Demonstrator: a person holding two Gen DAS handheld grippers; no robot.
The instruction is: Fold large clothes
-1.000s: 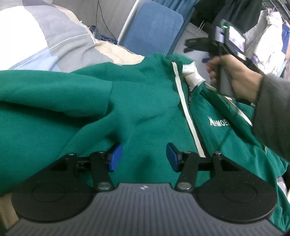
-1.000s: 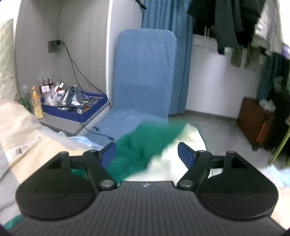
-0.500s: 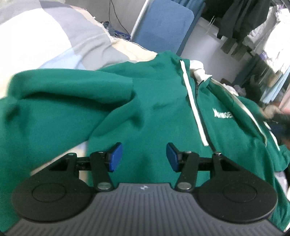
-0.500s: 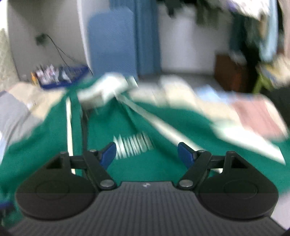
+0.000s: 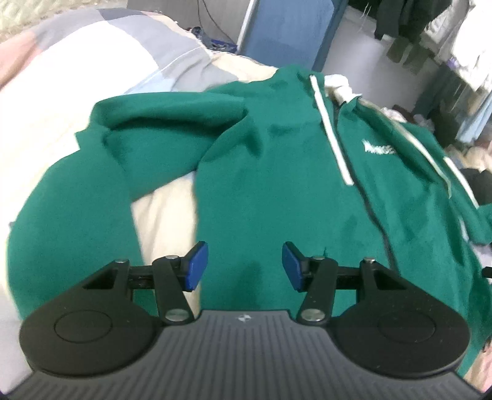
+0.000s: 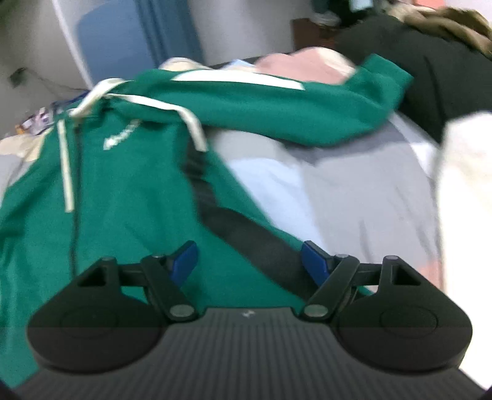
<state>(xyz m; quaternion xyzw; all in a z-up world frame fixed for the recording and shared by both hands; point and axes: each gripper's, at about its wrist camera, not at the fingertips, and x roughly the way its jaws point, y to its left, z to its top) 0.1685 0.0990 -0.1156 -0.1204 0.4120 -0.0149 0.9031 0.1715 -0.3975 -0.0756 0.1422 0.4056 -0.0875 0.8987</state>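
A large green zip jacket (image 5: 276, 160) with white stripes and a white chest logo lies face up and spread on the bed. Its left sleeve (image 5: 70, 190) curves out to the left. My left gripper (image 5: 241, 266) is open and empty above the jacket's lower left hem. In the right wrist view the jacket (image 6: 123, 184) fills the left half, and its right sleeve (image 6: 292, 104) stretches out across the bed to the right. My right gripper (image 6: 250, 261) is open and empty above the jacket's right side edge, over a dark side stripe (image 6: 233, 227).
The bed has a patchwork cover of grey, white and cream (image 5: 92, 58). A blue chair back (image 5: 286, 27) stands past the bed's far edge. Dark and pale clothes (image 6: 430, 61) are piled at the bed's right side. Hanging clothes (image 5: 409, 34) are at the back.
Both grippers have pulled back from the collar toward the jacket's lower part. The right gripper swung from facing the chair to looking down over the jacket's right side. Both stayed open.
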